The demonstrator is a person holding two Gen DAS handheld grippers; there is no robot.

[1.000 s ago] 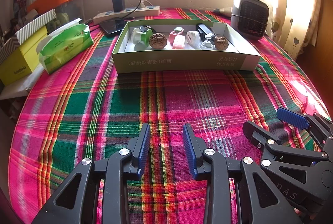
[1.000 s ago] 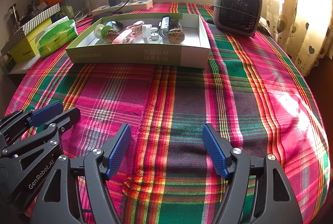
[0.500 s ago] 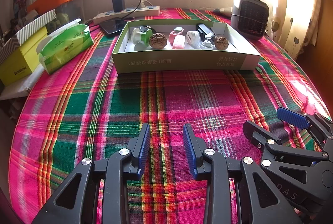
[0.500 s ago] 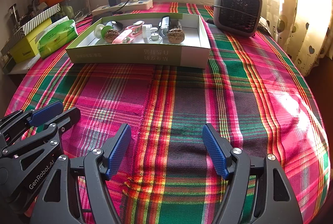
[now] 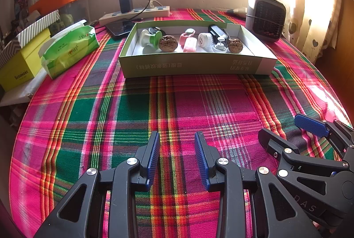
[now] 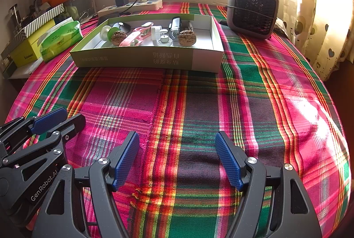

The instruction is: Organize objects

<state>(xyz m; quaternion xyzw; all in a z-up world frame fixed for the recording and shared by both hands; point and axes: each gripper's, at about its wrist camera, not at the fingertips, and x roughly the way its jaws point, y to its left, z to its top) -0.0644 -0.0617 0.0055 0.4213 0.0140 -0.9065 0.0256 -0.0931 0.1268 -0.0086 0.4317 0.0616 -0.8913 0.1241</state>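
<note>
Black plastic left gripper [image 5: 177, 158] and right gripper [image 6: 177, 160], triangular cut-outs in frames, ribbed blue pads [image 6: 227, 160], silver screws [image 5: 222, 161]. White "GenRobot.AI" lettering on left gripper's side, "DAS" on right's.

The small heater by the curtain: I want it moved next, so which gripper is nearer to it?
Right. The right gripper sits on the heater's side; the left gripper lies beyond it. Both open, well short of it.

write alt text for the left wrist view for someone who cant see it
The open, empty left gripper hangs over a plaid tablecloth, facing a shallow green box that holds two walnuts and small items. Tissue packs lie left of it, a small heater at right, and the right gripper at lower right.
</note>
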